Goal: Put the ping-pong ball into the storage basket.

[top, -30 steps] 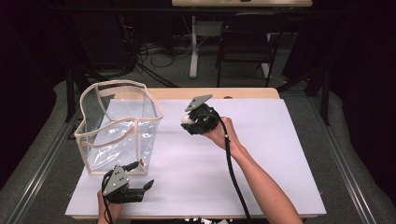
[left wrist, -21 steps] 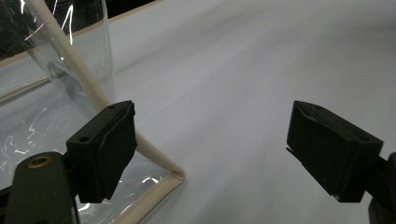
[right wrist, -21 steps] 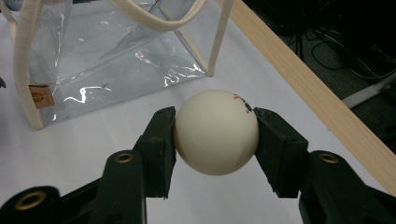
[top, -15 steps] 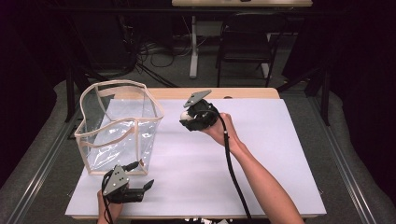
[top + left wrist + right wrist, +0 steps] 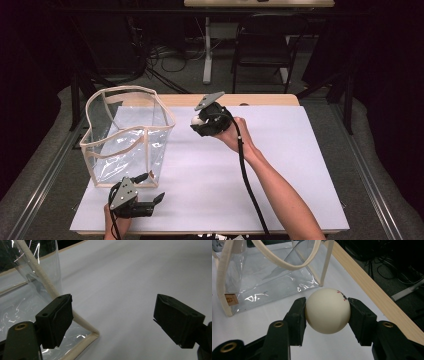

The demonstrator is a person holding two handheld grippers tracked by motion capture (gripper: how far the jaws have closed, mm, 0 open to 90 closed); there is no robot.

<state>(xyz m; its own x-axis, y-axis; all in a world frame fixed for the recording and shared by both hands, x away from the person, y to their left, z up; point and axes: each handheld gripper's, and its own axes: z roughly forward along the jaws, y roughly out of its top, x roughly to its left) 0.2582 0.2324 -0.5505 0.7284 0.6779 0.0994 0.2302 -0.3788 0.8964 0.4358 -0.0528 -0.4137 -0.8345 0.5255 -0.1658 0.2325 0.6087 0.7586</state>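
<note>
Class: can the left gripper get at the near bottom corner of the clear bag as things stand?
Probably yes: the left gripper is open, one of its fingers beside the clear bag corner, nothing between.

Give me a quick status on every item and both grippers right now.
Ball: cream white with a red and black mark, clamped between the right gripper's jaws, lifted off the table.
Clear bag: upright on the white table, mouth open, nothing seen inside.
Right gripper: shut on the ball, held beside the bag.
Left gripper: jaws open, nothing between them, low by the bag's near corner.
</note>
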